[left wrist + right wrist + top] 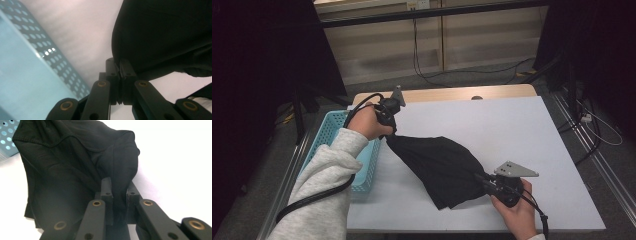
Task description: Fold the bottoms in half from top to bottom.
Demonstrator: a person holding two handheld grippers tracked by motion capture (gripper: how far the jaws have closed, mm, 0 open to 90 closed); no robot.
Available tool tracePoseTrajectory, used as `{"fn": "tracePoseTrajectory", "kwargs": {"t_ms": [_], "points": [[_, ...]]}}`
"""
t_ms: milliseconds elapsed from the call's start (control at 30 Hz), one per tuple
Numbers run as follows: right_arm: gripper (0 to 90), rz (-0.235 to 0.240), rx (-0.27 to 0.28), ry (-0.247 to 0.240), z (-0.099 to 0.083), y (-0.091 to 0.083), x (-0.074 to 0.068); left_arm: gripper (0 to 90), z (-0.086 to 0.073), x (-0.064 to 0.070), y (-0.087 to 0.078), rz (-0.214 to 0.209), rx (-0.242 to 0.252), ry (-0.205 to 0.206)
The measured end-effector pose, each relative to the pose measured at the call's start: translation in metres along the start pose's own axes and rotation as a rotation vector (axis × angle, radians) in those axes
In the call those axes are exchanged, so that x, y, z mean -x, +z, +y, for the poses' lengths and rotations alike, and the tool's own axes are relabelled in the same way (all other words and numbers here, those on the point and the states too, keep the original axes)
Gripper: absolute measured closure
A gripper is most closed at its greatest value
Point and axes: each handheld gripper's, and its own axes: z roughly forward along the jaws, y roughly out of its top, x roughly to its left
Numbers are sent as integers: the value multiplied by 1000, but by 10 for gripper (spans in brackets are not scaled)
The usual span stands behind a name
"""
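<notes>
Your left gripper [388, 116]: jaws pinched tight on an edge of the black cloth [439, 167], cloth bulk ahead and to the right of the jaws in left gripper view. Your right gripper [486, 181]: jaws clamped on a thick fold, slight gap w/ fabric between. Cloth spans between both jaws over the table [492, 125]. Blue basket [328, 131] just beside left jaws.

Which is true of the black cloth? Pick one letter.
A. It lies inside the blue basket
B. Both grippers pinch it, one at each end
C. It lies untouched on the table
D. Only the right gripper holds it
B: the left gripper and the right gripper each have jaws shut on an end of the cloth, beside the basket.
</notes>
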Motion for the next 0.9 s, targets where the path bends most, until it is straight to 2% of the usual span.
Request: {"fn": "tracePoseTrajectory", "kwargs": {"t_ms": [500,667,700,900], "points": [[816,14,64,-7,14,2,-8,874,5,-5,-36,39,13,3],[816,12,92,-5,18,1,-11,874,9,-3,-43,71,-1,7],[816,13,96,-5,19,1,-11,873,10,-2,-45,77,-16,15],[816,18,124,1,25,-1,-13,874,13,0,-57,119,-40,41]]}}
